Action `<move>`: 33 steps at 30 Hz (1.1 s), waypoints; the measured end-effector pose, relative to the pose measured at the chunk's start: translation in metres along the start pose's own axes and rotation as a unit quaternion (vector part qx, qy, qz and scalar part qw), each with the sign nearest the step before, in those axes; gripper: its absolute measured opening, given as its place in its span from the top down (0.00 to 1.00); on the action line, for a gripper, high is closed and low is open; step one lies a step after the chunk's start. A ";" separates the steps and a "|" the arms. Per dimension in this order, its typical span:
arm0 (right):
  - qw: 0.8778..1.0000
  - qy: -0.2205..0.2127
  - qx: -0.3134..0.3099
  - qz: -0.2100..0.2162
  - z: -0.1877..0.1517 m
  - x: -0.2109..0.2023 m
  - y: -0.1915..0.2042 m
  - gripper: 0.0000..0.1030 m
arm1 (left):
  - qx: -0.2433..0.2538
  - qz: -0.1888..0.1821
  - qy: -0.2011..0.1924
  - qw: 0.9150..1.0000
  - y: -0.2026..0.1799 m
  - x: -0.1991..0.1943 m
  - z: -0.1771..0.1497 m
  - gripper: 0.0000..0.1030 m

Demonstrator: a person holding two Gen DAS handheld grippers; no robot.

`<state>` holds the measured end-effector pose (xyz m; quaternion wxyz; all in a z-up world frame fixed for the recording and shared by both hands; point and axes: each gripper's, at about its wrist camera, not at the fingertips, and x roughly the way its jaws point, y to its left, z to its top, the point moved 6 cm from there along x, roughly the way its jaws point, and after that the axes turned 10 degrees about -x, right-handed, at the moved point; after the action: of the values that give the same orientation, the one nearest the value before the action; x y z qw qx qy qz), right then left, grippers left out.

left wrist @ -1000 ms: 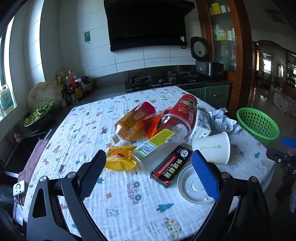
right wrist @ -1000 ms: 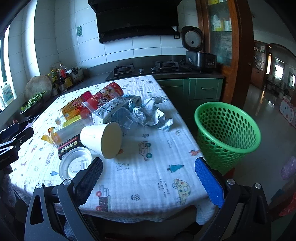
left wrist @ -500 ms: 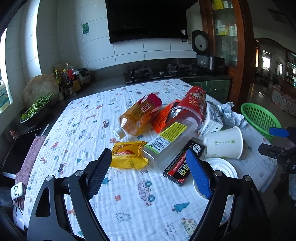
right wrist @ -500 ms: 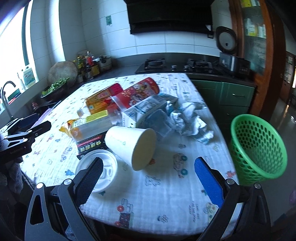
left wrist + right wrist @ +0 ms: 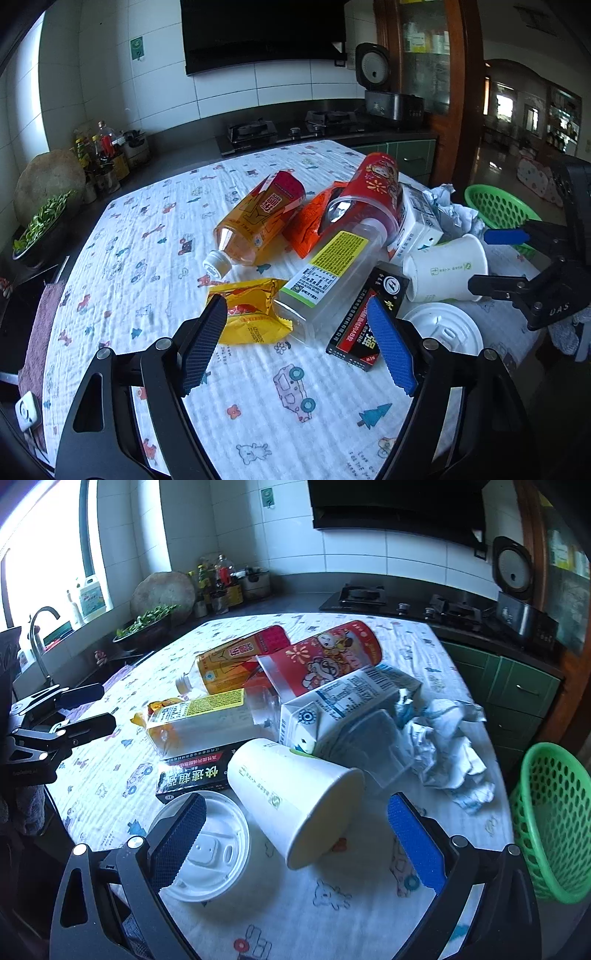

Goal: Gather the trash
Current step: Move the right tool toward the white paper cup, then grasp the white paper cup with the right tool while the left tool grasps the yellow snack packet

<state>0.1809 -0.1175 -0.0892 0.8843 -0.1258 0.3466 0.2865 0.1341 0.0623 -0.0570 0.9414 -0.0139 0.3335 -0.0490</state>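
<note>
Nothing is picked yet: both the left claw and right claw gape empty at the paper cup lying beside the green basket; next, the right should close on it.

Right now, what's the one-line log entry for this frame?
phase: approach | left gripper: open, near yellow snack packet | right gripper: open, framing paper cup | green basket: beside table

Left gripper: now closer to the pile; yellow packet and clear bottle sit just ahead between its fingers.
Right gripper: turned left; paper cup now between its fingers, green basket beyond the right finger.
</note>
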 end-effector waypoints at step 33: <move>0.997 0.014 -0.027 0.069 0.005 0.045 -0.002 0.15 | 0.016 -0.048 0.049 0.997 0.003 0.043 0.014 0.25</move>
<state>0.2117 -0.0984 -0.1165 0.8540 -0.1293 0.3586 0.3540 0.1764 0.0613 -0.0733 0.9204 -0.0124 0.3776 -0.1004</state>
